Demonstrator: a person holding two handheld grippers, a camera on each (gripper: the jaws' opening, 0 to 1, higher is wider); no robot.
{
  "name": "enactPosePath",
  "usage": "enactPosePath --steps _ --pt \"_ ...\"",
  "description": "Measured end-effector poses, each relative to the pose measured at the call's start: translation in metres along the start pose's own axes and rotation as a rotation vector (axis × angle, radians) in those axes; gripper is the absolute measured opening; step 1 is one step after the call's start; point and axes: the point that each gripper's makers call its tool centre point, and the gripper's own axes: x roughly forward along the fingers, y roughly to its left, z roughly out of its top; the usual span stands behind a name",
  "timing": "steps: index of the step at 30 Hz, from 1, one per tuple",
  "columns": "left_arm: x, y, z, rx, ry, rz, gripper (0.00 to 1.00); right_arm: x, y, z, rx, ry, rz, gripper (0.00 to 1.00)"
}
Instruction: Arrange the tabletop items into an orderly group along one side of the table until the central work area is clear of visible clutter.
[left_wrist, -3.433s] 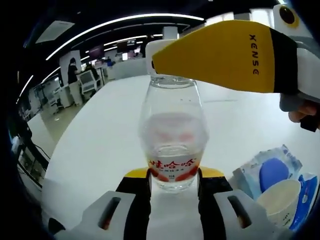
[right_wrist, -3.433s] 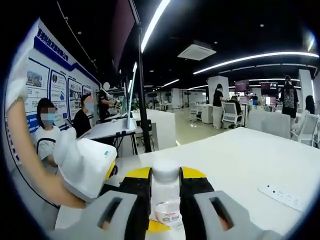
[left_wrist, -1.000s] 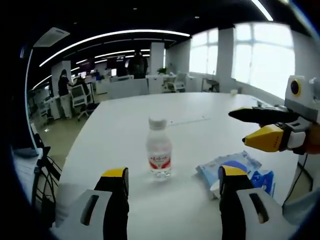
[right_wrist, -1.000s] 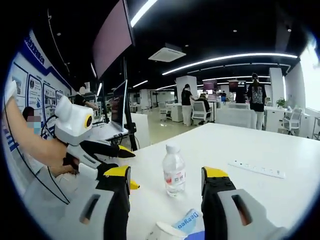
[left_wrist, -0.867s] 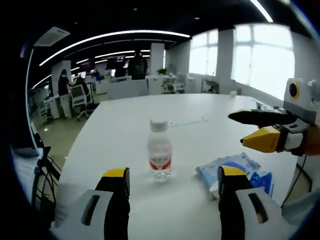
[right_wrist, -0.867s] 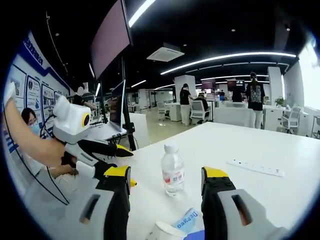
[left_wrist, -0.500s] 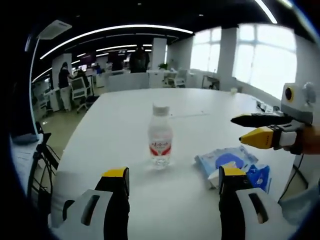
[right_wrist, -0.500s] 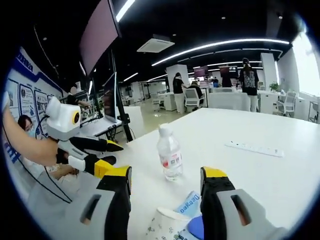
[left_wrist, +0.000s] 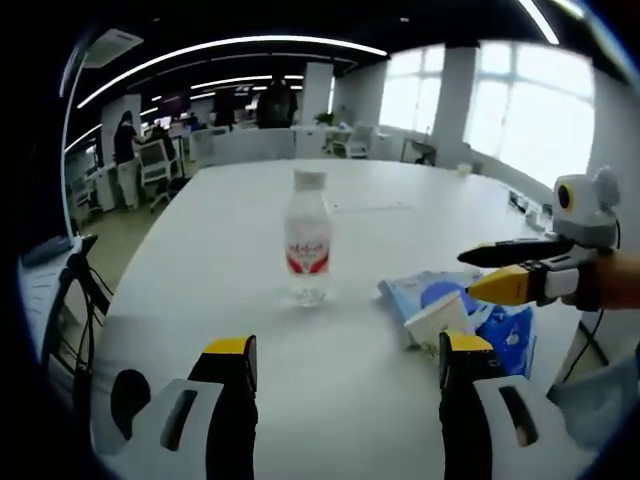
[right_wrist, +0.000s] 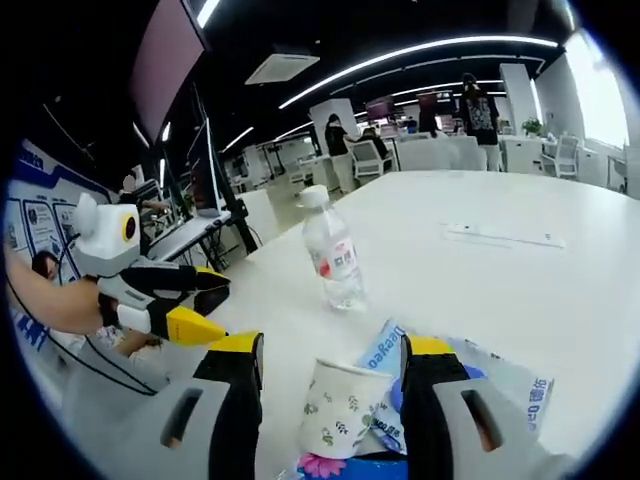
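Left gripper (left_wrist: 345, 350) gaping wide, gripping nothing; right gripper (right_wrist: 330, 350) likewise (both hovering over white table (left_wrist: 220, 230)). Clear plastic water bottle with red label (left_wrist: 307, 238) standing ahead, apart; white paper cup (right_wrist: 338, 408) lying beside blue wipes packet (left_wrist: 428, 293).

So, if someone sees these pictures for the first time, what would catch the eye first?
Probably the clear water bottle with a red label, standing upright and alone on the white table. Next, the paper cup beside blue packets near the table's edge. Both hand-held grippers are open and hold nothing: the left hand-held gripper faces the bottle, the right hand-held gripper faces the cup.
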Motion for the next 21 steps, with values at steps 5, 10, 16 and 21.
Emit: enactPosePath --steps 5,10,16,21 --pt "-0.002 -0.004 -0.010 -0.007 0.022 -0.007 0.71 -0.002 0.000 -0.012 0.020 0.041 -0.003 0.53" --pt "-0.003 -0.003 -0.017 0.007 0.045 -0.009 0.71 -0.001 -0.002 -0.017 0.033 0.055 -0.014 0.52" --pt "-0.003 0.000 -0.013 0.003 0.039 -0.006 0.71 0.003 -0.009 -0.017 0.042 0.063 -0.034 0.52" --pt "-0.003 0.000 -0.013 0.002 0.038 -0.004 0.71 0.004 -0.008 -0.018 0.043 0.068 -0.034 0.52"
